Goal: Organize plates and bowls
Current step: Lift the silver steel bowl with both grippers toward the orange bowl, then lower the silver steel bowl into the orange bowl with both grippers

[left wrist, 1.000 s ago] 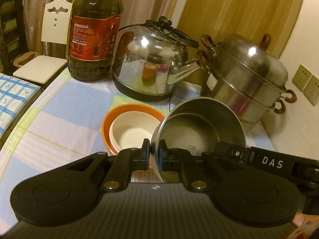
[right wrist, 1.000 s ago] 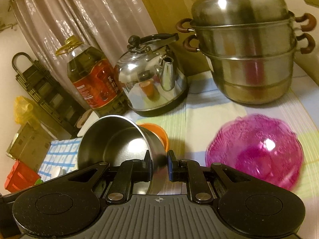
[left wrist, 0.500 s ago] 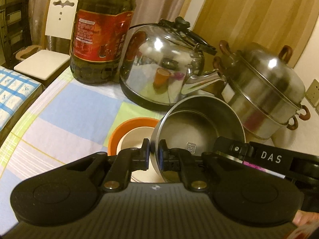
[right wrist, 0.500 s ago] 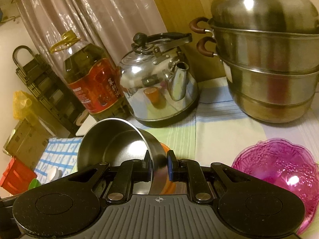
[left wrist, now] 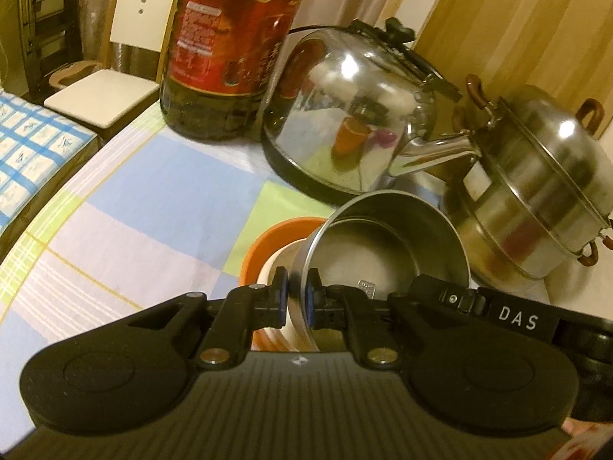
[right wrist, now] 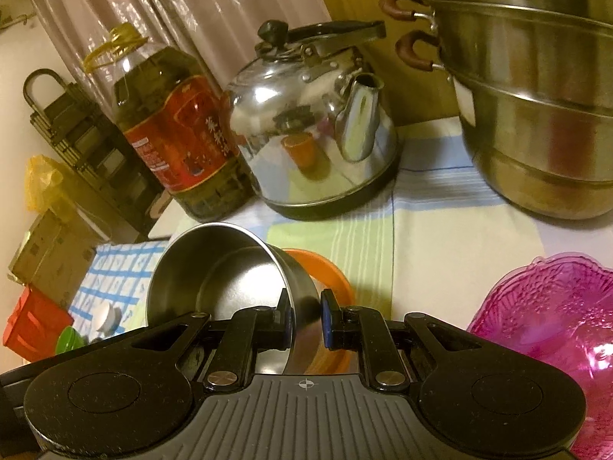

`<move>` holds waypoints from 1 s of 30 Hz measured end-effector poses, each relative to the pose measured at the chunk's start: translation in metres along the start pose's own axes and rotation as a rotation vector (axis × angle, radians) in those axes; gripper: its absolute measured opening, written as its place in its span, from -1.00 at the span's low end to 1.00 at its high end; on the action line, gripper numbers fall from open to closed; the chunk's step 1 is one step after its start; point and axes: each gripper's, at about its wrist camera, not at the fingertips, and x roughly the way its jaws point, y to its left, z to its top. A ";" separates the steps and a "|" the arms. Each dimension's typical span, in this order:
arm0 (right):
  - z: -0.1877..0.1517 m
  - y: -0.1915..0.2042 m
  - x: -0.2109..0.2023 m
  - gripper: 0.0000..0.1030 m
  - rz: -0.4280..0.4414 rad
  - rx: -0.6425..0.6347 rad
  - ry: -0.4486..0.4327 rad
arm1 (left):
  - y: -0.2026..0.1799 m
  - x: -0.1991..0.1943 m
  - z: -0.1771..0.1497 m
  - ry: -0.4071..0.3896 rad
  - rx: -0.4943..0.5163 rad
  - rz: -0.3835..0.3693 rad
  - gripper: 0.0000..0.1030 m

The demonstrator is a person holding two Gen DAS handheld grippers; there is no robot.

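both sets of jaws are pinching the same thing: the left gripper (left wrist: 295, 298) has its pads pressed on the rim of the steel bowl (left wrist: 387, 245) at about the bowl's 8 o'clock, and the right gripper (right wrist: 304, 320) clamps the opposite wall, one pad inside and one outside. in the right view the gap between its pads looks a little wider than half a second ago, though the wall is still between them — i can't say for sure it has begun to let go.

the steel bowl is held tilted, its mouth facing up and toward the left camera, directly over the orange bowl (left wrist: 274, 243) with the cream bowl (left wrist: 279, 268) nested inside it. over the last second both cameras have come forward and lower: the kettle (left wrist: 352, 115) and oil bottle (left wrist: 226, 42) at 12 o'clock loom larger, and the steel bowl now hides most of the orange and cream stack, where a second ago the stack lay open to view at its 9 o'clock. that reads as the bowl being carried over and lowered to nest on the stack — probably the last stretch of this step.

the steamer pot (left wrist: 536, 188) stands at 2 o'clock, close to the steel bowl's far rim. the pink glass bowl (right wrist: 551, 329) waits at the right gripper's 3 o'clock, unstacked, likely next.
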 end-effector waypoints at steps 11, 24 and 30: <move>-0.001 -0.004 0.017 -0.71 -0.006 0.020 0.027 | 0.007 0.009 -0.005 0.033 -0.030 0.005 -0.83; -0.004 -0.014 0.026 -0.70 0.019 0.059 0.022 | 0.012 0.015 -0.006 0.047 -0.076 0.004 -0.79; -0.002 -0.016 0.024 -0.70 0.037 0.068 0.001 | 0.014 0.014 -0.006 0.039 -0.086 0.000 -0.73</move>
